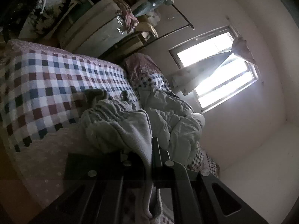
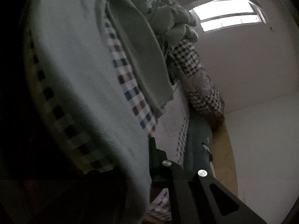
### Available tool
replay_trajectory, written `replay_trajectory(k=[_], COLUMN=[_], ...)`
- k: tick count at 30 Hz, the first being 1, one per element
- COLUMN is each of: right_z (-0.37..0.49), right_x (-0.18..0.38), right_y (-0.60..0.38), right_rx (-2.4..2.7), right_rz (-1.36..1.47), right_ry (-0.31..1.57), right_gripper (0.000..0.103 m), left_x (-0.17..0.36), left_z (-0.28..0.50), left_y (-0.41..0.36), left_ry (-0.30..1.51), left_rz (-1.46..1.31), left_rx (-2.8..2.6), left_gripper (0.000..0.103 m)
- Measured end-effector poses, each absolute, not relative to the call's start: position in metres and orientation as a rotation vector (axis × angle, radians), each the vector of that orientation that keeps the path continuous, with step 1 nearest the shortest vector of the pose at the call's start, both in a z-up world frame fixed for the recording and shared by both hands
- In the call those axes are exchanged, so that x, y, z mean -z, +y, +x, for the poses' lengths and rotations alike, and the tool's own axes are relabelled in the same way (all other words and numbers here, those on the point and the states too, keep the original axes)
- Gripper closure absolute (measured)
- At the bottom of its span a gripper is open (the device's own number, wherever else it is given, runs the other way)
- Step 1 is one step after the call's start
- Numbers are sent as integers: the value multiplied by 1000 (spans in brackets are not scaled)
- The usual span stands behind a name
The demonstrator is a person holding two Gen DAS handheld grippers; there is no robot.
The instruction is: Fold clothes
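The left gripper (image 1: pixel 149 160) is clamping a fold of the pale grey garment (image 1: pixel 115 128): the cloth is passing between its two dark fingers (image 1: pixel 158 155) and hanging down through the gap toward the camera, while the rest of it is bunching up just ahead of the fingertips and lying on the checked bedspread (image 1: pixel 48 82). Beyond the garment, a crumpled white quilt (image 1: pixel 173 119) is heaped near the wall under the bright window (image 1: pixel 220 69), and cluttered shelves (image 1: pixel 119 18) are standing past the far edge of the bed. In the right wrist view, the right gripper (image 2: pixel 149 149) is squeezed closed, and the same pale garment (image 2: pixel 78 71) is spreading broadly from its fingertips across the left of the picture, so near the lens that it is blurring; the cloth is meeting the visible finger (image 2: pixel 155 155) at its tip, with the other finger hidden behind the fabric. A second flap of the garment is draping over the checked bedspread (image 2: pixel 130 93) farther ahead, with the quilt (image 2: pixel 168 13) piled behind it below the window (image 2: pixel 228 9).
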State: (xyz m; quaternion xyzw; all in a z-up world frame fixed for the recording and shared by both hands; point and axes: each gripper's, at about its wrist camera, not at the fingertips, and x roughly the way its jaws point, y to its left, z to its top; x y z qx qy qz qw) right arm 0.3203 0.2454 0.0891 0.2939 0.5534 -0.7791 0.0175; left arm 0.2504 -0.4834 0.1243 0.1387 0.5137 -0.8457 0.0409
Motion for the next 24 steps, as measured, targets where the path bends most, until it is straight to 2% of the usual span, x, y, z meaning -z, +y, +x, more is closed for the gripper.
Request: replay_trajectory(k=[12, 24], right_z=[335, 319], right_x=[-127, -183], right_y=[239, 247], right_rx=[2432, 2487], right_rz=[847, 816], right_ry=[1701, 1729], right_gripper=[103, 103], left_x=[-153, -216], left_z=[304, 313], left_y=[-488, -482], left_ry=[1612, 1588], left_rz=[290, 159], left_rx=[2605, 2709], left_gripper=[100, 100])
